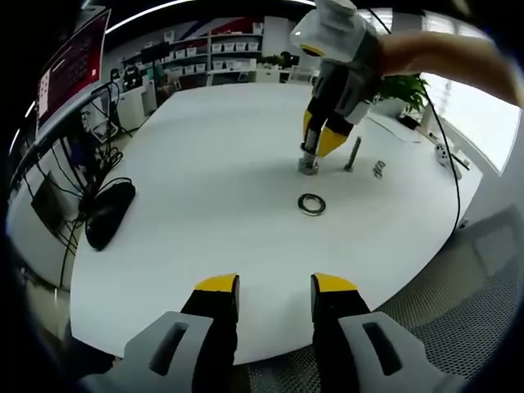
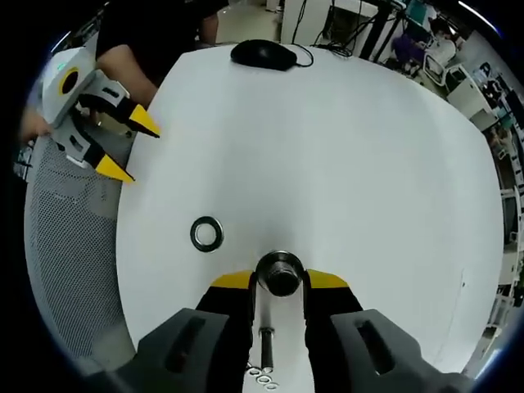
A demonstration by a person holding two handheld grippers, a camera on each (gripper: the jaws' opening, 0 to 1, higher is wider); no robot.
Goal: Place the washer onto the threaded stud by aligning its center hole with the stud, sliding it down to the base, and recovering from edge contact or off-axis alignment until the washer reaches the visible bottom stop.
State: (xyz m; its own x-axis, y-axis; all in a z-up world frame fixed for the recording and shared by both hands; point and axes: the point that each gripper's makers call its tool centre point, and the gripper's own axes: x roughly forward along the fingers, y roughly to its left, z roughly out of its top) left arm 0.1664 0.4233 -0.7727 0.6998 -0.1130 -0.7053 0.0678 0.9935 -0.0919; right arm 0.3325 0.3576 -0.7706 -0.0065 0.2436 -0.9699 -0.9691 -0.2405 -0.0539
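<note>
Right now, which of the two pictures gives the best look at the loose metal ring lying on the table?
The right gripper view: the washer lies flat on the white table, seen from almost straight above, its center hole clearly open. The left gripper view also shows the washer, but at a slant, so it looks flattened.

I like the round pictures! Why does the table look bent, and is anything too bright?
Left gripper view: the fisheye lens curves the white table; the window behind the plant glares white. Right gripper view: the table edge bows too; light is even, and the washer looks sharp.
</note>
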